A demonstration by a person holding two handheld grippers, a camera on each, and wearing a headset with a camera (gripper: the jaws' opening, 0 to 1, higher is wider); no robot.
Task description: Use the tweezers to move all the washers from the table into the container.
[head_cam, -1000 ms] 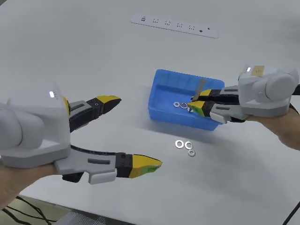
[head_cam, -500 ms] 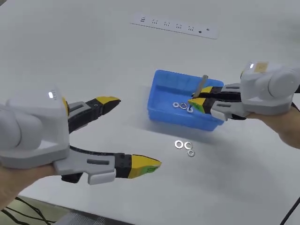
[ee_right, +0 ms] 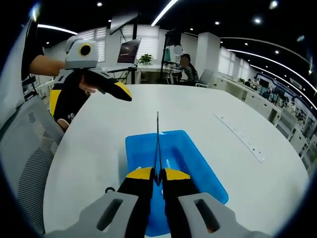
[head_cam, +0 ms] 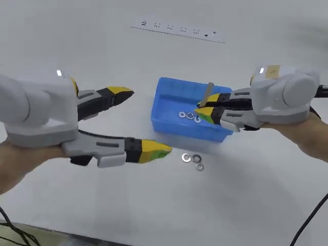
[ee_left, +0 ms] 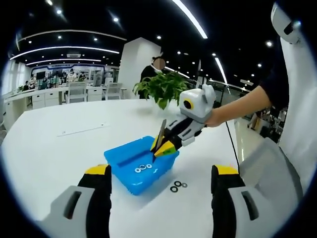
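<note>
White table (head_cam: 102, 205), blue container (head_cam: 177, 129) w/ washers (head_cam: 188, 116), right gripper (head_cam: 205, 110) clamping tweezers (head_cam: 207, 93)

Open office with ceiling light strips (ee_left: 190, 20), a leafy plant (ee_left: 161, 89) and a grey mesh chair (ee_right: 24, 153)

No legible text anywhere, apparently.

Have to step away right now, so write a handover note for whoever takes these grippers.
The left gripper is open and empty, above the table left of the blue container.
The right gripper is shut on the tweezers, over the container.
Done: three washers in the container.
To do: three washers on the table, just in front of the container, need tweezing in.
</note>
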